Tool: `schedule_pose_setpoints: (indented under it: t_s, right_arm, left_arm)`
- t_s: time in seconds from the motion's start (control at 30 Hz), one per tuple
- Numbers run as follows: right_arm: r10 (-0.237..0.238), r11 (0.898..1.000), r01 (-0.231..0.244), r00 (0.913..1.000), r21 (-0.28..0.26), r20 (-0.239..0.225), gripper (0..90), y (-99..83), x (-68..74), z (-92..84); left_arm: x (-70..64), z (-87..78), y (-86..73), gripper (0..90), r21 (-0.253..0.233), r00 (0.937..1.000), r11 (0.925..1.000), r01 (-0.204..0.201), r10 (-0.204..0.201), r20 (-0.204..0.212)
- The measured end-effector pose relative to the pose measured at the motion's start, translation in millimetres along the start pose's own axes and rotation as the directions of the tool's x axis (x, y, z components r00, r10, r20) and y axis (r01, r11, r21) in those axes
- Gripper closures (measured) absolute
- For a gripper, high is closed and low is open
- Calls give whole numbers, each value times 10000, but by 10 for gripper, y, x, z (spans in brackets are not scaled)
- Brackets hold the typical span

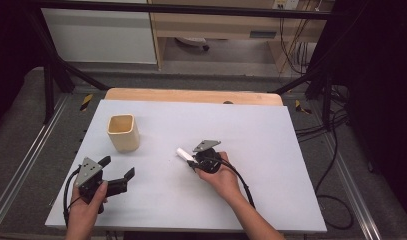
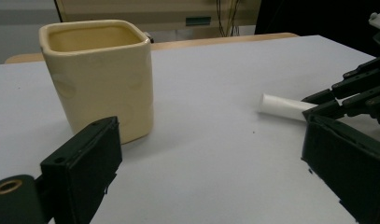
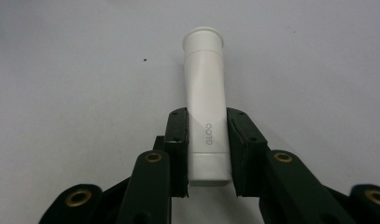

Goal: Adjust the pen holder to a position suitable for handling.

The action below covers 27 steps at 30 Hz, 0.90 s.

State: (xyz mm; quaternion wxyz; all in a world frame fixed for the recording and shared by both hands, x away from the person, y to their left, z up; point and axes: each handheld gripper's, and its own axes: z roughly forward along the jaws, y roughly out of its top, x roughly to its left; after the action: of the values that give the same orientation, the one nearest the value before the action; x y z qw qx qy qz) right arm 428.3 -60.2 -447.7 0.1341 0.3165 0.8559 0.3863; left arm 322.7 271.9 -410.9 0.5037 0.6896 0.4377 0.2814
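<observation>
White tube (image 3: 205, 100) pinched in the right gripper (image 3: 206, 140), frame centre.
Left gripper (image 1: 116, 173) spread, lower left, near the cream cup (image 1: 123, 132).

White glue stick (image 3: 205, 100), tubular, marked "GLOO" on its side, flared cap end pointing away from the right gripper (image 3: 206, 154), whose jaws press both sides near the squared base end. It lies low over the white counter (image 1: 271, 150), about mid-surface. Cream ceramic cup (image 1: 123, 132), squarish with rounded corners, stands upright and open-topped, well apart to the left.
</observation>
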Motion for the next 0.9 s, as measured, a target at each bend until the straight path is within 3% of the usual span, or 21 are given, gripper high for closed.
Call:
schedule_pose_setpoints:
  t_s: [0.57,0.9]
  right_arm:
    - [-352,9993,356,9982,65,-477,712,-36,44,-186]
    - [-418,9991,408,9953,-135,-877,712,-127,58,-364]
  left_arm:
    - [-146,49,7,53,57,9969,9973,-732,730,298]
    - [-345,144,11,59,151,9917,9938,-1101,1088,679]
